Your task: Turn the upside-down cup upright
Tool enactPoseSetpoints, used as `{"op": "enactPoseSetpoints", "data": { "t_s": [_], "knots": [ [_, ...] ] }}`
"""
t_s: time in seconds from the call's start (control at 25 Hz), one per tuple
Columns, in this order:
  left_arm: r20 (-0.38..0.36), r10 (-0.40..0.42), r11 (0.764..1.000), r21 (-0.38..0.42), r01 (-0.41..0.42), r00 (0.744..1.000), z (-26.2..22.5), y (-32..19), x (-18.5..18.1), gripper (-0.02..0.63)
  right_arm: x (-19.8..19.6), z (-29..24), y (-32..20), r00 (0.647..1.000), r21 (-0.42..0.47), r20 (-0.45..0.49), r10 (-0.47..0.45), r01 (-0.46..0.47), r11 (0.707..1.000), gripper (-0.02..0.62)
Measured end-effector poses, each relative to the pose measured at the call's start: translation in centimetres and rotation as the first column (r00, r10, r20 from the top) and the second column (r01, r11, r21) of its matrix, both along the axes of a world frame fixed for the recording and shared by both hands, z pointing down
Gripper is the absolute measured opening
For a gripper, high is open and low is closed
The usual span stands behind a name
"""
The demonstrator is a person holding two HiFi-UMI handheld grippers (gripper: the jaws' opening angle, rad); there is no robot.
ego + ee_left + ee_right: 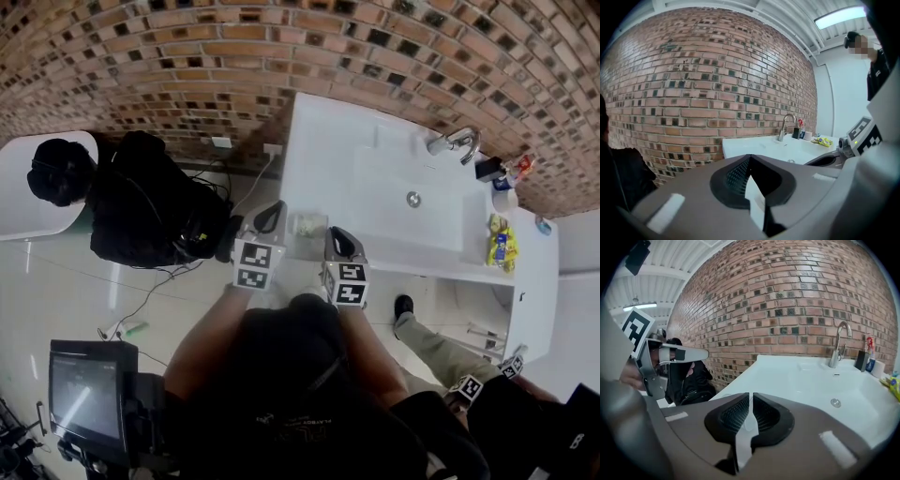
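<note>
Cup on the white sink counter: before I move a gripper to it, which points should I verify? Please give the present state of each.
1. Left gripper is empty: ok. Its jaws are together with nothing between them.
2. Right gripper is empty: ok. Its jaws are together and hold nothing.
3. Jaws are open wide enough to take the cup: not ok. Both grippers are shut.
4. Cup is located: ok. It stands near the front edge of the counter, between the two grippers in the head view.
5. Cup is upside down: cannot tell. It is too small in the head view.
6. Faucet is away from the cup: ok. It is at the far side.
</note>
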State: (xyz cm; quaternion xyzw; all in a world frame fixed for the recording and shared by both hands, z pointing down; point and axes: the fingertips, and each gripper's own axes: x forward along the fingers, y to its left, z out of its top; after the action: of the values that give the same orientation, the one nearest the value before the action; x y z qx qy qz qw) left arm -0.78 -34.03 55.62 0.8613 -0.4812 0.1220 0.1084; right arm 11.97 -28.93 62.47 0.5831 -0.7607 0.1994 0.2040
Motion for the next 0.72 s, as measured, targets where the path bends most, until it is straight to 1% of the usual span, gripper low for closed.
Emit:
{"op": "enactPoseSetpoints", "data": {
  "t_s": [0.16, 0.24, 0.36, 0.44, 0.72],
  "knots": [
    [0.011, -0.004, 1.000, 0.001, 0.004, 1.000, 0.1, 0.0, -0.2, -0.005, -0.4, 0.3, -0.4, 1.000, -0.020, 0.021, -0.014, 0.015, 1.000, 0.043],
    [0.012, -0.009, 1.000, -0.002, 0.009, 1.000, 0.1, -0.1, -0.3, -0.005, -0.4, 0.3, -0.5, 0.999, -0.034, 0.035, -0.007, 0.008, 0.999, 0.046],
    [0.008, -0.009, 1.000, -0.007, 0.009, 1.000, 0.2, -0.2, 0.0, -0.005, -0.3, 0.6, -0.5, 0.999, -0.074, 0.045, -0.001, 0.004, 0.997, 0.052],
    [0.006, -0.004, 1.000, -0.008, 0.004, 1.000, 0.2, -0.2, 0.2, -0.005, -0.6, 1.2, -0.3, 0.998, -0.100, 0.064, -0.013, 0.019, 0.995, 0.072],
    [-0.001, 0.012, 1.000, -0.006, -0.012, 1.000, 0.1, -0.4, 1.0, -0.005, -0.7, 1.5, -0.1, 0.993, -0.118, 0.116, -0.035, 0.049, 0.992, 0.077]
  ]
}}
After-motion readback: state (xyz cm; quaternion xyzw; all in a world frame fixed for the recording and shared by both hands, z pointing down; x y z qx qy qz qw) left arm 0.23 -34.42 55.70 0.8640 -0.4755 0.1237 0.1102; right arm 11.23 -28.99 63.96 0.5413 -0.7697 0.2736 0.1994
